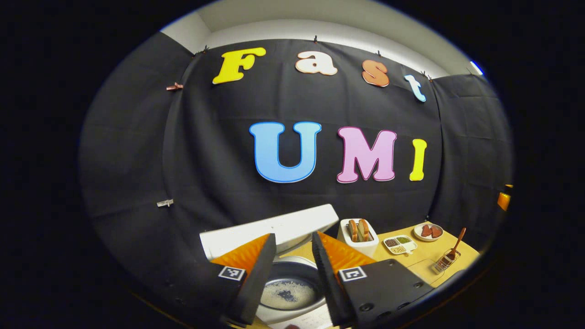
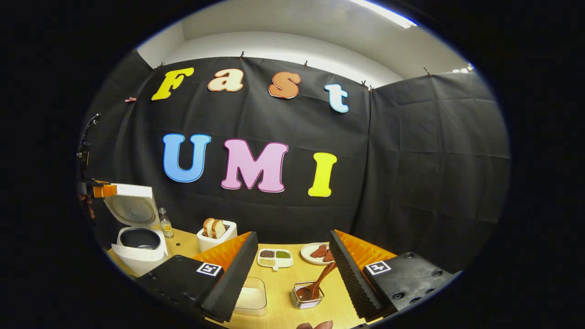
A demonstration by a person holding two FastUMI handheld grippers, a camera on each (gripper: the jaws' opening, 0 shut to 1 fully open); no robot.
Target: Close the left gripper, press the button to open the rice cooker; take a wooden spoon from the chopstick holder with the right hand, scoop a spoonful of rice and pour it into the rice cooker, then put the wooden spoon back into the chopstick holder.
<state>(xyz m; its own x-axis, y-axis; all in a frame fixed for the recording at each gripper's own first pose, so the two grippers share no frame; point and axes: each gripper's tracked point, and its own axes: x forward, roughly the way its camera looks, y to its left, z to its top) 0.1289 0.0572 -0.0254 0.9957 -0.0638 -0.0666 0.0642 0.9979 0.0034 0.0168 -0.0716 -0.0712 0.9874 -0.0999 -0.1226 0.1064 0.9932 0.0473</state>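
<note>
1. The cooker stands at the table's left end with its lid swung up and back; in the left gripper view rice lies across the bottom of its dark pot
2. The left gripper hangs just above the cooker, looking down into the pot; its fingers stand a little apart with nothing between them, and the pot shows through the gap
3. Right of the cooker, toward the wall, a small bottle stands just beside it
4. Farther right of the cooker sits a white toaster with bread slices upright in its slots
5. Beyond the toaster from the cooker lies a divided dish of three sorts of grain, then a round plate with reddish-brown pieces
6. Well to the cooker's right, nearer the table's front edge, the wire holder has the spoon in it, bowl down and handle leaning up to the right
7. Between cooker and holder, at the front, sits a clear box of rice
8. The right gripper hovers above the holder, far from the cooker; its fingers are spread wide and grip nothing, with spoon and holder seen between them
</note>
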